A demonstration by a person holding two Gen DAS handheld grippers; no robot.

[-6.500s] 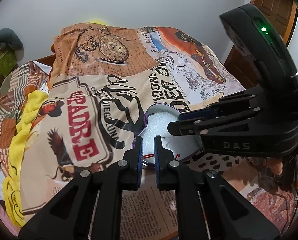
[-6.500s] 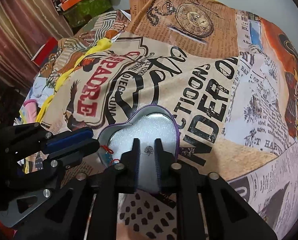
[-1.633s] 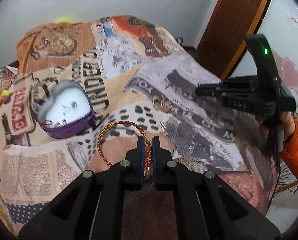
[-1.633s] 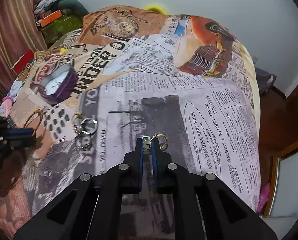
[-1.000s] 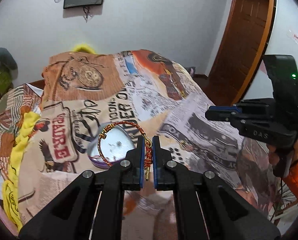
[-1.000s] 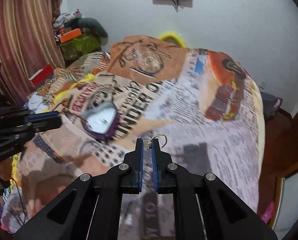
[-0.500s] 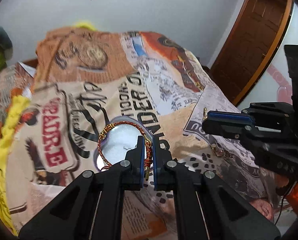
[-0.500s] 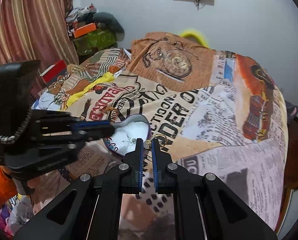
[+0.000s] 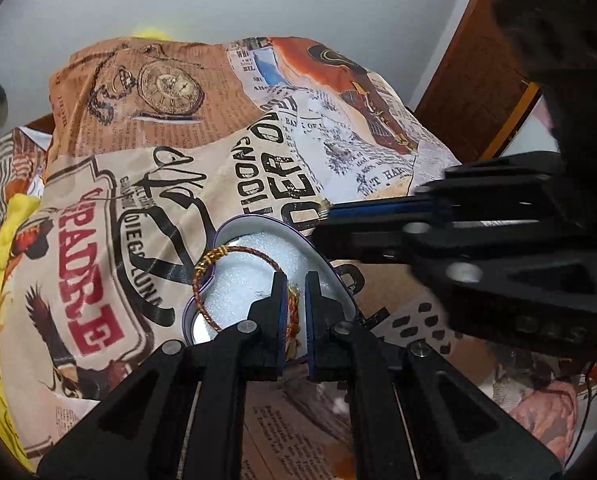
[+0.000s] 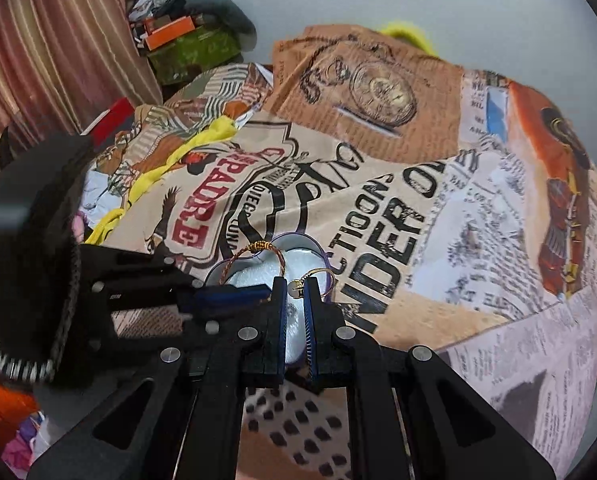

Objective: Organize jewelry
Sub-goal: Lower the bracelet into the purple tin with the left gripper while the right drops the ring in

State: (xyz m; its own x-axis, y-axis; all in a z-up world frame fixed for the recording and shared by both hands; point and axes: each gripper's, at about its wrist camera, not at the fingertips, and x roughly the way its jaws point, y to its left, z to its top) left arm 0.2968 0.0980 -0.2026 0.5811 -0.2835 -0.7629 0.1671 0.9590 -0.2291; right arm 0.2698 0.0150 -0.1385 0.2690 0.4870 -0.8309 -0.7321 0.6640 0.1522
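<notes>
While both devices converge above the bed, the left claw (image 9: 296, 312) pinches the knotted end of a red-and-gold cord bracelet (image 9: 218, 280), whose loop hangs just ahead of its tips over a purple heart-shaped tin (image 9: 338, 280) lined with white foam. The right claw (image 10: 295, 300) is closed on a small gold earring (image 10: 312, 276) directly above the same tin. Beyond both claws, a newspaper-print bedspread (image 10: 478, 240) extends to the wall.

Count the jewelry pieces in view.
2. A red-gold bracelet held by the left gripper above the heart box; a gold earring held by the right gripper. The grippers may hide more inside.
</notes>
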